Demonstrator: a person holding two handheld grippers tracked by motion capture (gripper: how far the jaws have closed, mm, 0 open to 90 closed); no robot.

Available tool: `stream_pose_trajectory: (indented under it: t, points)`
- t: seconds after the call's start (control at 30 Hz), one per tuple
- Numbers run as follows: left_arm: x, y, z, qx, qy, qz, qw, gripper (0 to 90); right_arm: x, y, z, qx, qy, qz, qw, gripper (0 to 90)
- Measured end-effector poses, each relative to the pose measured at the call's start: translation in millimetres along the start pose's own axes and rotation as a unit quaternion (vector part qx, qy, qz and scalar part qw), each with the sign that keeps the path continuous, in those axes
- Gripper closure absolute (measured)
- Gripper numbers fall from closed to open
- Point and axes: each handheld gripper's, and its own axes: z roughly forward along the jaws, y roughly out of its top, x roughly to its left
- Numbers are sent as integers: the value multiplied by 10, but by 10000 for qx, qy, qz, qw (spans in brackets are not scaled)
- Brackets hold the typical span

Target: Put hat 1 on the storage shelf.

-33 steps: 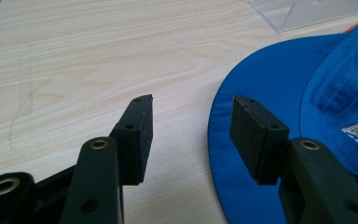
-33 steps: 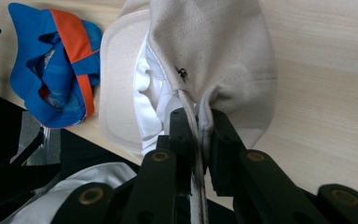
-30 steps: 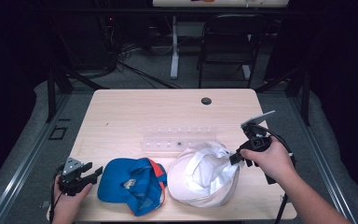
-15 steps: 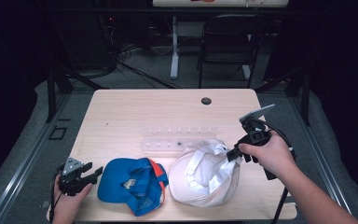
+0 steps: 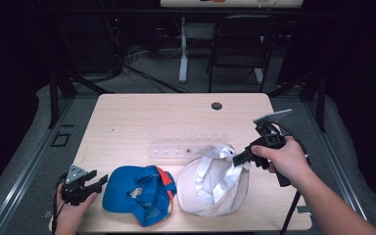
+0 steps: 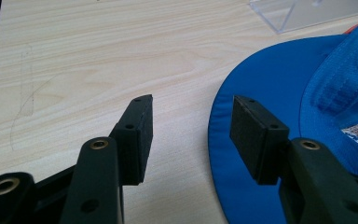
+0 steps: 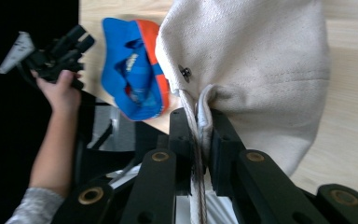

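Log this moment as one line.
right gripper: shut on white cap rim | left gripper: open, beside blue cap | both caps on table

Dark room, grey floor (image 5: 142, 83), black chair (image 5: 237, 44) behind, perhaps cables (image 5: 127, 66) on floor

We see a worktop (image 6: 98, 51) of pale, matt wood grain, and on it a clear, glossy plastic rack (image 5: 186, 147). The cream cap (image 7: 261, 60) is coarse woven cloth, the blue cap (image 6: 279, 107) smoother cloth with a mesh-like crown; the jaws look matt black, with brass-coloured screw eyes.
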Motion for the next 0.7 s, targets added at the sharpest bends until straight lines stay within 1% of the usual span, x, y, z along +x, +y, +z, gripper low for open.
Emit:
stream_pose_trajectory:
  t: [0.1,0.13,0.17,0.2,0.23,0.27,0.3,0.33,0.37,0.43,0.47,0.5,0.6,0.63,0.67,0.7]
  points:
    - [-2,1,-1,-6,1,1,10000,495,1,0,-3,-1,214,73,9997,820]
    - [-3,1,-1,-9,4,1,10000,495,8,-4,3,-32,296,137,9995,820]
    - [-3,1,-1,-9,5,3,10000,495,7,-4,1,11,379,148,9992,820]
    - [-3,1,-1,-8,7,3,10000,495,-1,0,-4,79,432,90,9990,820]
    - [-3,0,-1,-10,6,2,10000,495,8,-6,10,48,605,202,9980,819]
    - [-3,0,-1,-9,5,0,10000,495,8,-6,11,40,675,205,9975,820]
    - [-3,0,-1,-9,5,0,10000,495,8,-6,11,40,675,205,9975,820]
    - [-2,0,0,-4,7,7,10000,495,10,-5,12,34,743,212,9970,820]
    - [-2,0,0,-3,9,8,10000,495,6,1,7,49,812,139,9966,820]
    - [-2,1,-1,-4,9,7,10000,495,27,6,-1,11,961,154,9953,820]
    - [-2,1,-1,-4,9,7,10000,495,27,6,-1,11,961,154,9953,820]
    - [-2,0,0,-2,7,8,10000,495,45,13,0,-31,1029,139,9946,820]
    - [-2,0,-1,-12,10,5,10000,495,54,17,-2,-18,1077,141,9941,820]
    - [-2,0,-3,-21,11,-3,10000,495,59,19,3,-37,1133,113,9935,820]
    - [-2,0,-6,-40,23,-1,10000,495,59,19,3,-37,1133,113,9935,820]
    - [1,2,-12,-38,22,11,10000,496,77,18,8,-76,1187,144,9928,820]
